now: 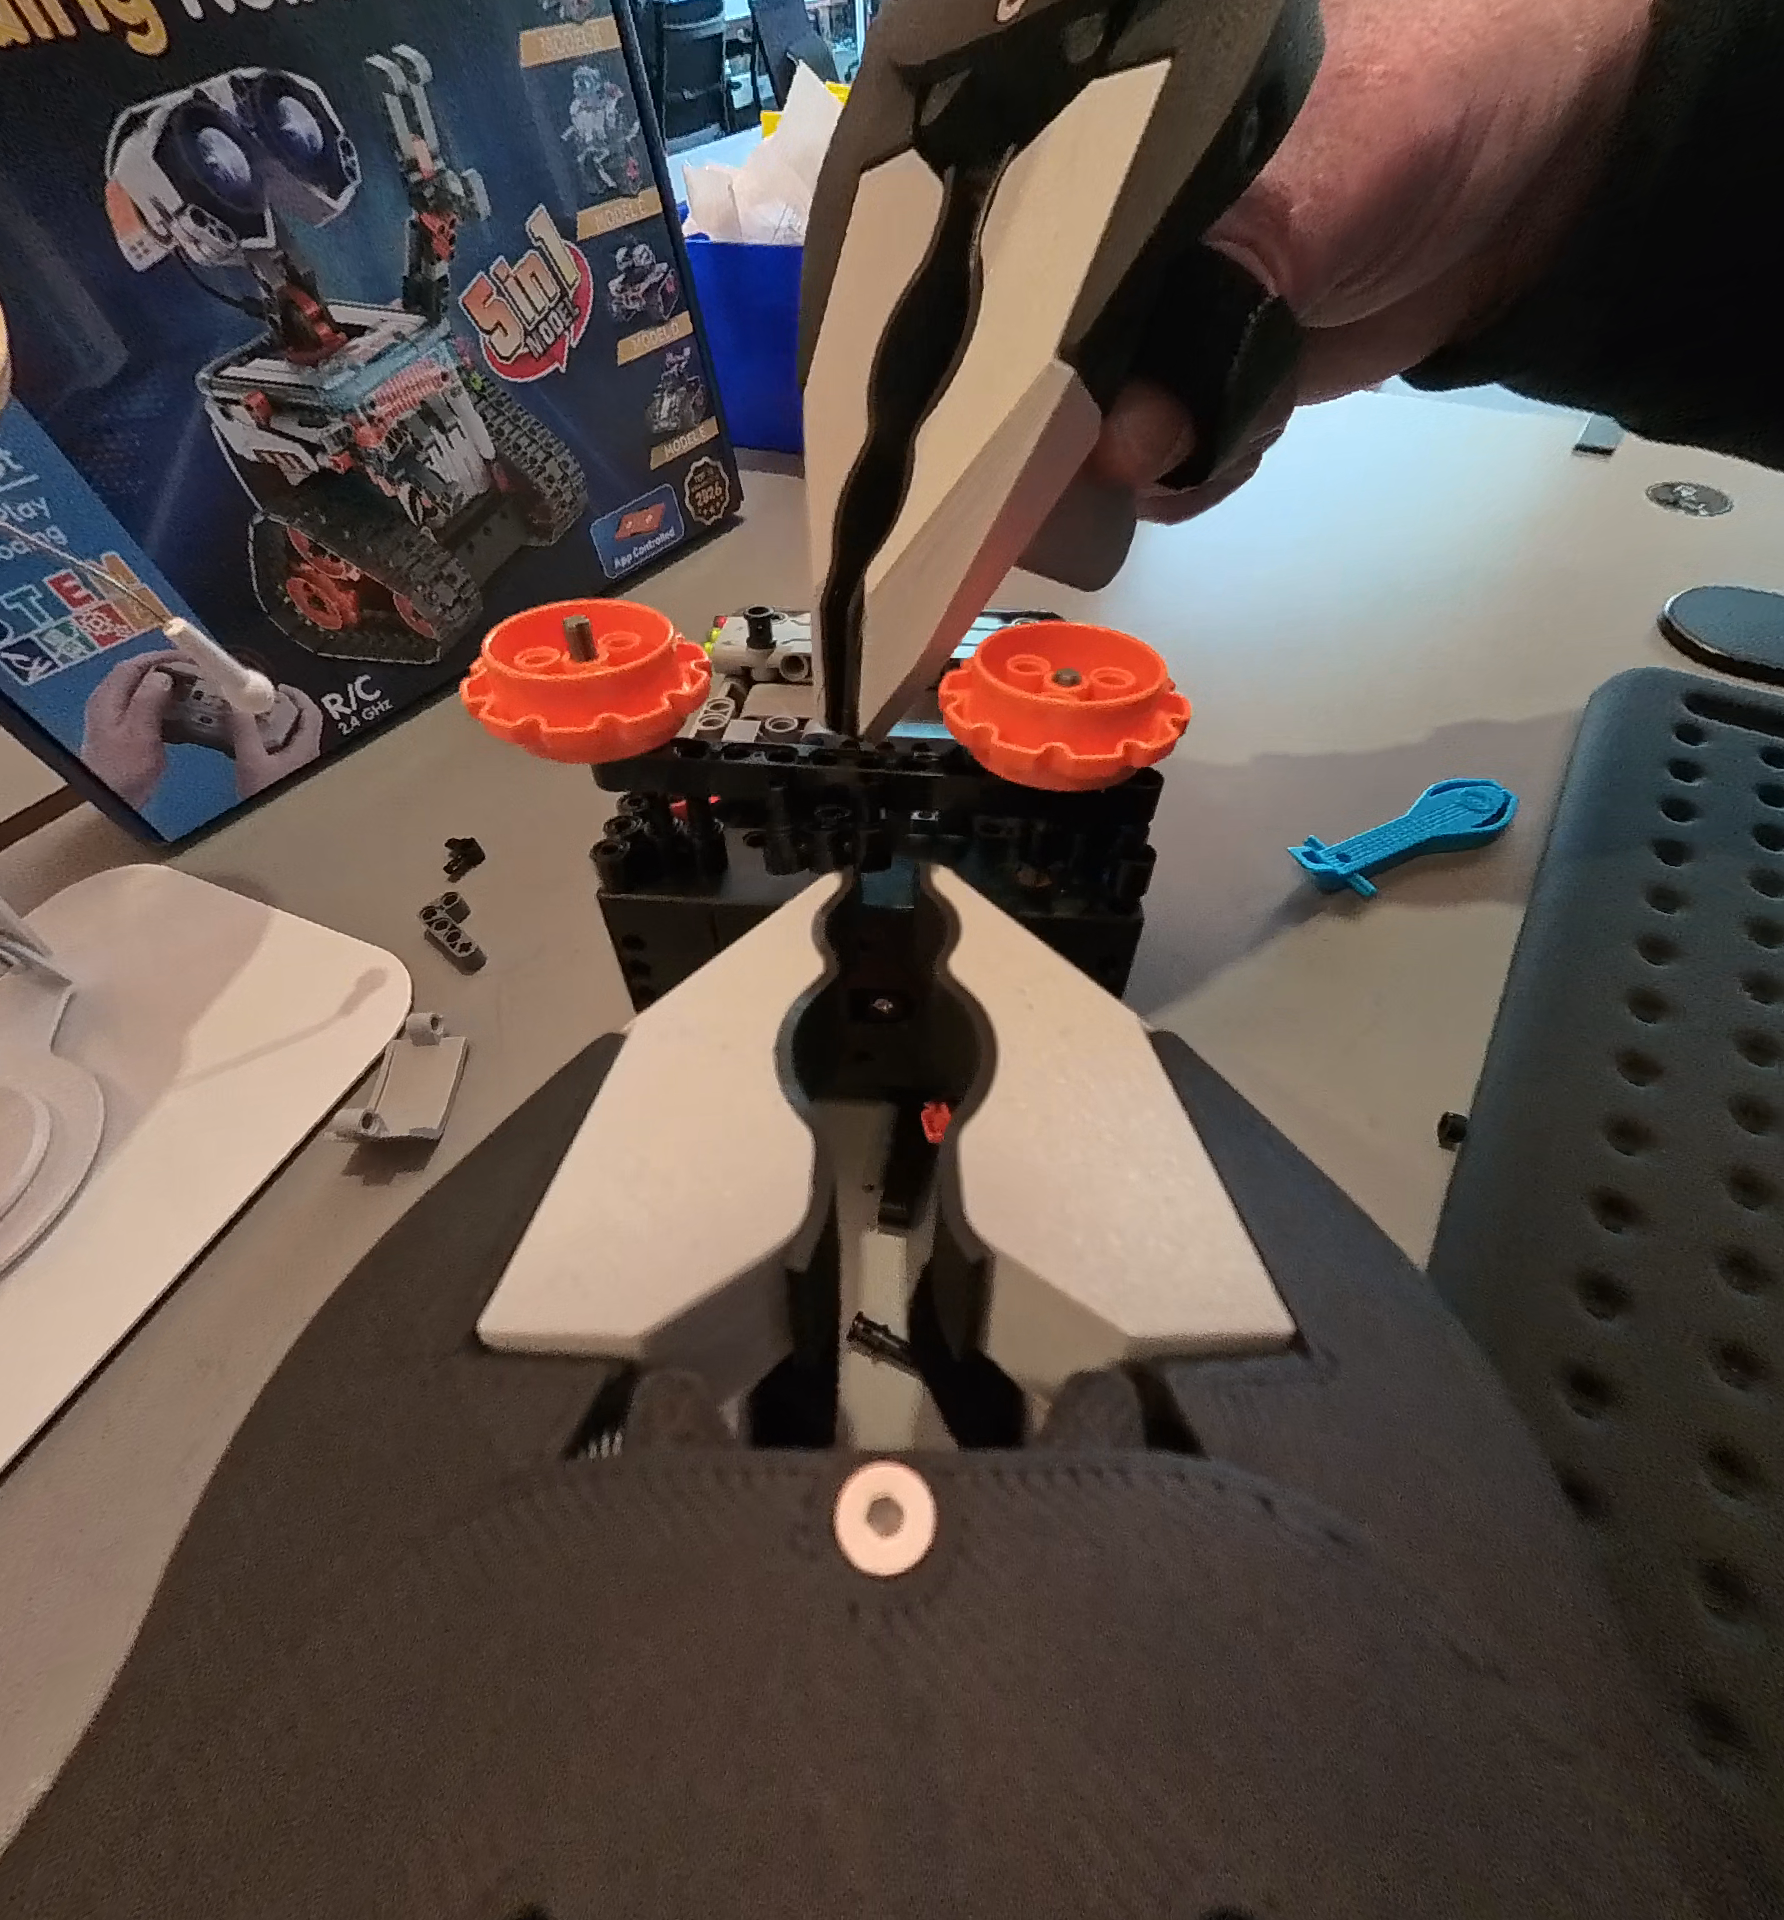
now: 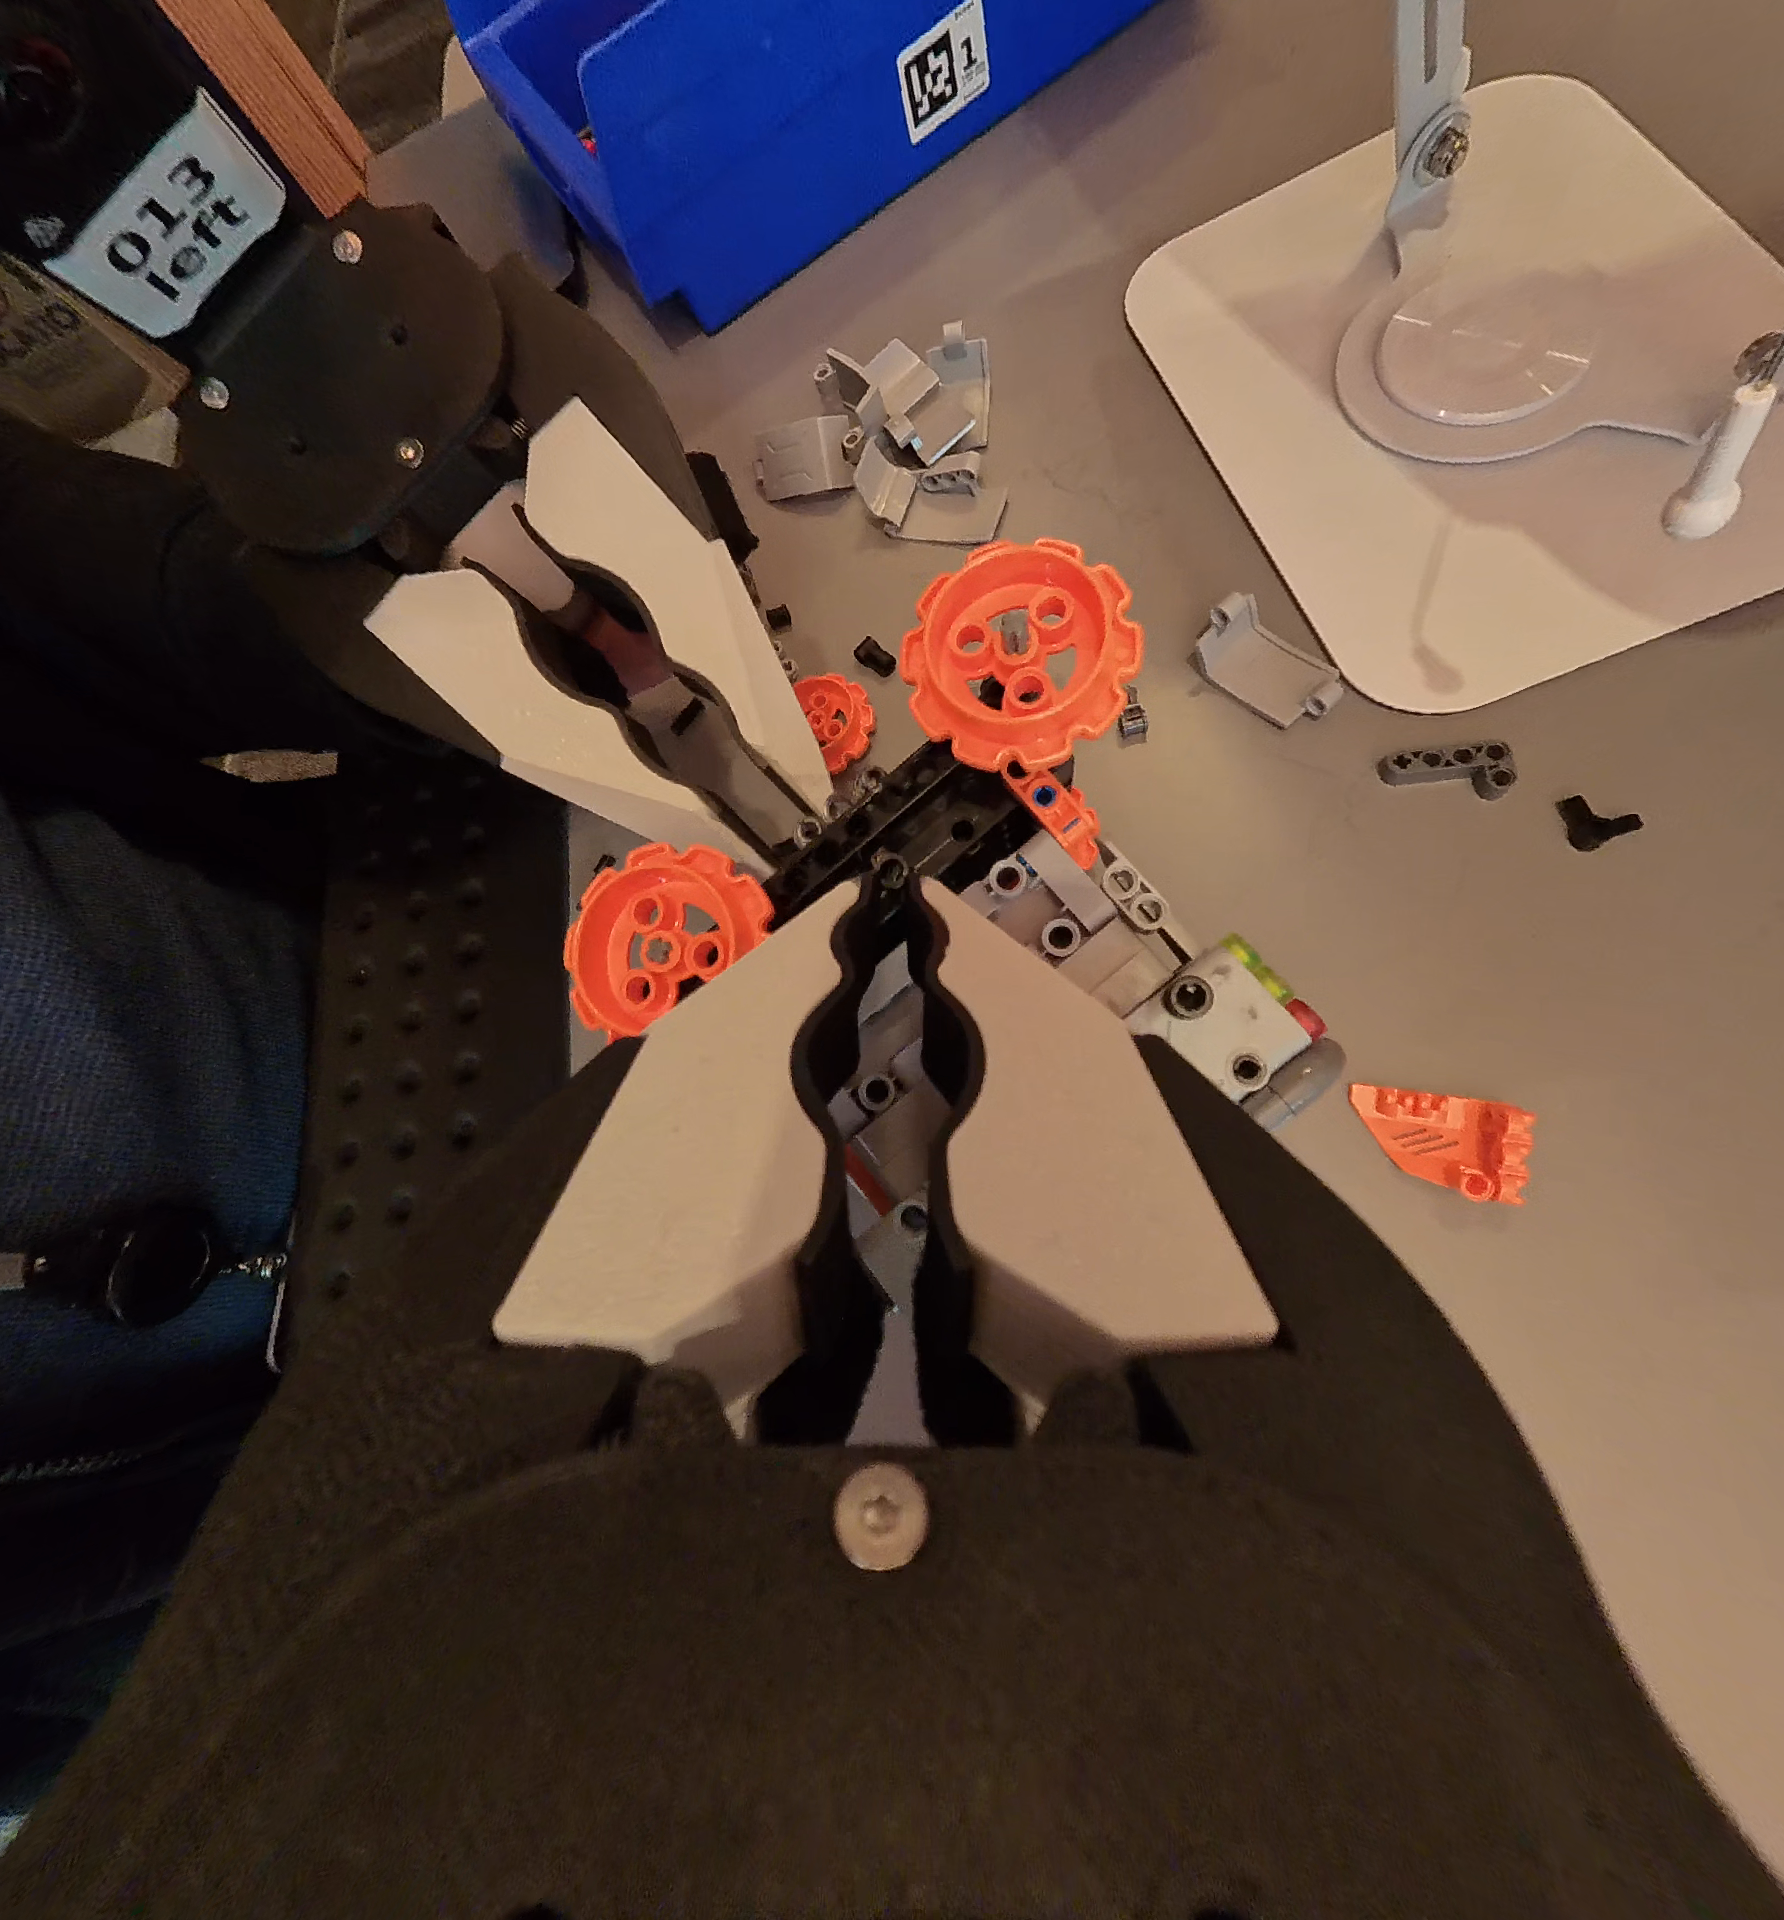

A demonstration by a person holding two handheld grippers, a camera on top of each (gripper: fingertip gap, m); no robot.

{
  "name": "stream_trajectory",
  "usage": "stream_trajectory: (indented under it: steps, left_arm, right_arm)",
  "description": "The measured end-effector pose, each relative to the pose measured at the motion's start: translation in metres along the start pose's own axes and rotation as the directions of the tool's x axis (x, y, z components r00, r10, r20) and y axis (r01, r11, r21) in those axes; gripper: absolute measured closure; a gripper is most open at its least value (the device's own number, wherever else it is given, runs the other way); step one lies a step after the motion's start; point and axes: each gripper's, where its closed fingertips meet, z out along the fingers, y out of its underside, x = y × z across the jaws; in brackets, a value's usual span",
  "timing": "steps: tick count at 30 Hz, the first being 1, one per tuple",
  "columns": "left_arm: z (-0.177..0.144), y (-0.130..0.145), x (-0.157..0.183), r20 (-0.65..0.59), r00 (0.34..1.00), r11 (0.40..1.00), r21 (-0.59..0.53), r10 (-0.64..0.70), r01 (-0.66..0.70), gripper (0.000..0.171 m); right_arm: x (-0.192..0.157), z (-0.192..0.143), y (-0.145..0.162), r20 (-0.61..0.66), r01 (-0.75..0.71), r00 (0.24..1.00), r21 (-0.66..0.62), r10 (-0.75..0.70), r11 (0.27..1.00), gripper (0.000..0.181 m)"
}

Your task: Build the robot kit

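— Grey bench under us, toy box far left. In the left wrist view, our left hand-held gripper pinches the black block of the brick model dead ahead, jaws nearly closed on it.

— Right wrist view: our right hand-held gripper nips the black beam, which runs between two orange wheels. Both touch it; neither is nearer.

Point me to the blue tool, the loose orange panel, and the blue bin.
blue tool (image 1: 1407, 831): left wrist view, on its flat handle.
orange panel (image 2: 1444, 1141): right wrist view, on its top face.
blue bin (image 2: 763, 135): right wrist view, on its front wall.
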Motion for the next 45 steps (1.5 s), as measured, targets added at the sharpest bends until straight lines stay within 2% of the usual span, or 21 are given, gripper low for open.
stream_trajectory:
  steps: [5, 10, 14, 19, 26, 33, 39, 45]
  left_arm:
    - [-0.002, 0.000, 0.001, -0.010, 1.000, 1.000, 0.005, -0.016, 0.016, 0.158]
    - [-0.005, 0.003, -0.001, -0.011, 0.999, 1.000, -0.003, -0.030, 0.030, 0.164]
    - [-0.009, 0.002, -0.003, -0.003, 0.999, 0.999, 0.012, -0.032, 0.032, 0.157]
    - [-0.005, 0.004, -0.011, 0.004, 1.000, 1.000, -0.008, 0.005, -0.005, 0.139]
    - [0.004, -0.003, -0.007, -0.060, 0.997, 0.998, 0.003, 0.055, -0.055, 0.143]
    - [0.008, -0.002, -0.008, -0.098, 0.995, 1.000, 0.016, 0.014, -0.012, 0.149]
    - [0.009, -0.002, -0.009, -0.066, 0.997, 1.000, 0.013, 0.029, -0.028, 0.149]
    - [0.011, -0.003, -0.008, -0.042, 0.998, 0.999, 0.011, 0.051, -0.050, 0.150]
  right_arm:
    - [0.000, 0.002, 0.000, -0.002, 0.005, 1.000, 0.001, -0.005, 1.000, 0.180]
    - [-0.001, 0.003, -0.001, -0.001, 0.008, 1.000, 0.003, -0.008, 1.000, 0.180]
    - [0.001, 0.003, 0.000, -0.005, 0.006, 1.000, 0.001, -0.006, 1.000, 0.180]
    - [0.003, 0.002, 0.000, -0.004, 0.000, 1.000, 0.009, 0.000, 1.000, 0.181]
    - [0.001, 0.005, -0.001, 0.009, -0.010, 1.000, 0.026, 0.010, 1.000, 0.181]
    - [0.002, 0.004, -0.001, 0.007, -0.026, 1.000, 0.032, 0.026, 0.999, 0.181]
    - [-0.002, -0.004, -0.011, 0.022, -0.117, 0.993, 0.089, 0.115, 0.989, 0.176]
    - [-0.002, 0.002, -0.006, -0.026, -0.171, 0.985, 0.052, 0.172, 0.984, 0.175]
